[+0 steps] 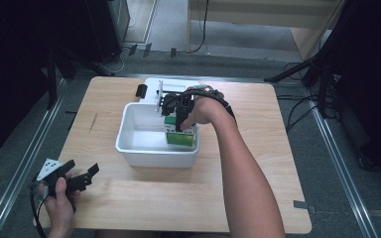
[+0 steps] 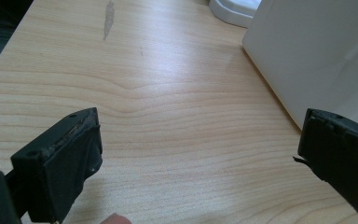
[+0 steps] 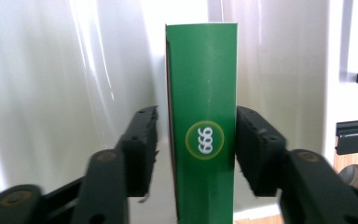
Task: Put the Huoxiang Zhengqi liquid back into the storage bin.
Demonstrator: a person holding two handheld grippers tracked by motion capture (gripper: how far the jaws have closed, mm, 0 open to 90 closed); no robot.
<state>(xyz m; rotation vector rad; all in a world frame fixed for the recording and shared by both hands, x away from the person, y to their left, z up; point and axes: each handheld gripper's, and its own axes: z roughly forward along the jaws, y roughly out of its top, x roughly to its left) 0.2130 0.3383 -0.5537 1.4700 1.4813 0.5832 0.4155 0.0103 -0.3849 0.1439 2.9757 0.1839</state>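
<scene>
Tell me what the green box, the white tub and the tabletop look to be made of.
Green box: likely printed cardboard with a slight sheen; a folded seam runs down its edge, and it carries a round printed logo.
White tub: seemingly glossy moulded plastic; its walls catch streaky light reflections.
Tabletop: pale wood or wood-look laminate, matt to satin; grain lines run across it, with one scuff mark.

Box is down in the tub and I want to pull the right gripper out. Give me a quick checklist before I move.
1. Green box inside the white tub: ok.
2. Right gripper let go: not ok for certain; a gap shows at one pad, the other pad looks very close to the box.
3. Box standing upright: ok, though whether it leans on the tub wall cannot be told.
4. Way up out of the tub free: ok.
5. Left gripper out of the way, open over the table: ok.
</scene>
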